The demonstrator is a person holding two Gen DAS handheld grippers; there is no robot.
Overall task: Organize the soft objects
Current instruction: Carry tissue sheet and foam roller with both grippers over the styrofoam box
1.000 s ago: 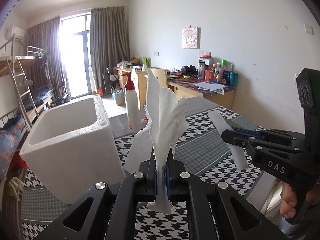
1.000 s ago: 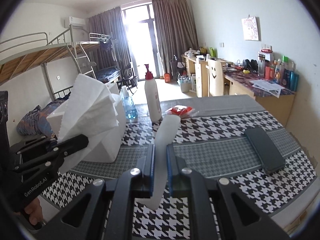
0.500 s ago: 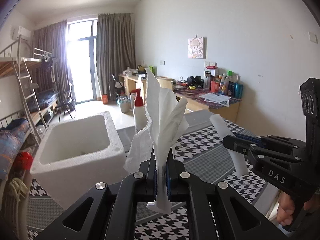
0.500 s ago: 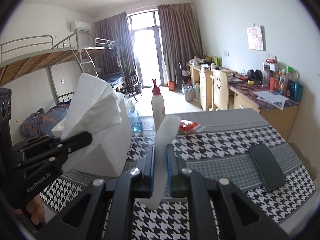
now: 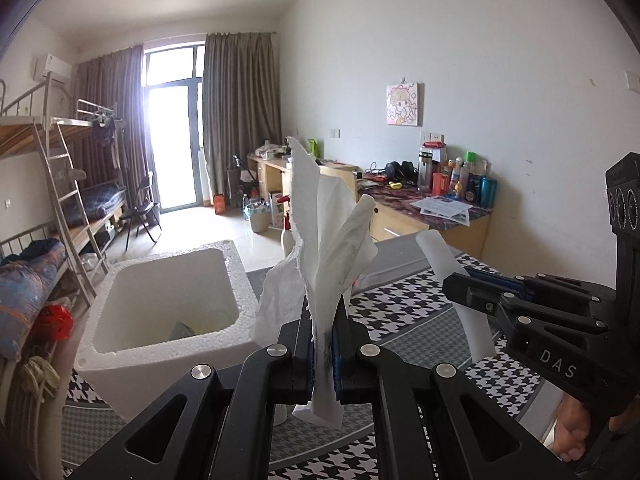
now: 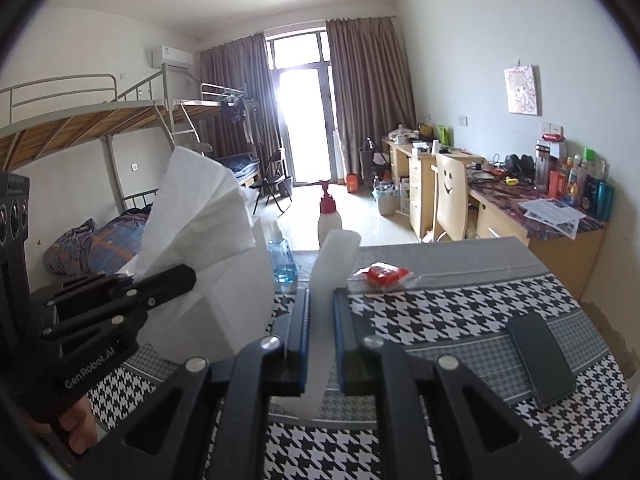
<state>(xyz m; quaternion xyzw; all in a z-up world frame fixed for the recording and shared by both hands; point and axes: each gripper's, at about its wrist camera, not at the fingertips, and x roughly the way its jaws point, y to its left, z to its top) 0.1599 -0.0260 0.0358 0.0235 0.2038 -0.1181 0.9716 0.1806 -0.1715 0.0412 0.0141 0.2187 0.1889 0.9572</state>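
Observation:
My left gripper [image 5: 323,320] is shut on a crumpled white paper towel [image 5: 320,236] that stands up between its fingers. From the right wrist view the same towel [image 6: 196,216] fans out above the left gripper [image 6: 186,277]. My right gripper [image 6: 320,304] is shut on a flat white foam strip [image 6: 330,264] that sticks up and hangs below the jaws. It shows again at the right of the left wrist view, the strip [image 5: 440,258] pinched by the right gripper [image 5: 450,286]. Both are held above the table beside a white foam box [image 5: 132,360].
The table carries a houndstooth cloth [image 6: 460,312]. On it lie a dark phone [image 6: 540,360] and a red packet [image 6: 384,274], and a white pump bottle [image 6: 330,216] and a clear bottle [image 6: 282,258] stand there. Something dark [image 5: 180,330] lies in the box. Desks line the right wall.
Both grippers have risen with their loads still gripped. The foam box now sits lower in the left wrist view and its inside shows.

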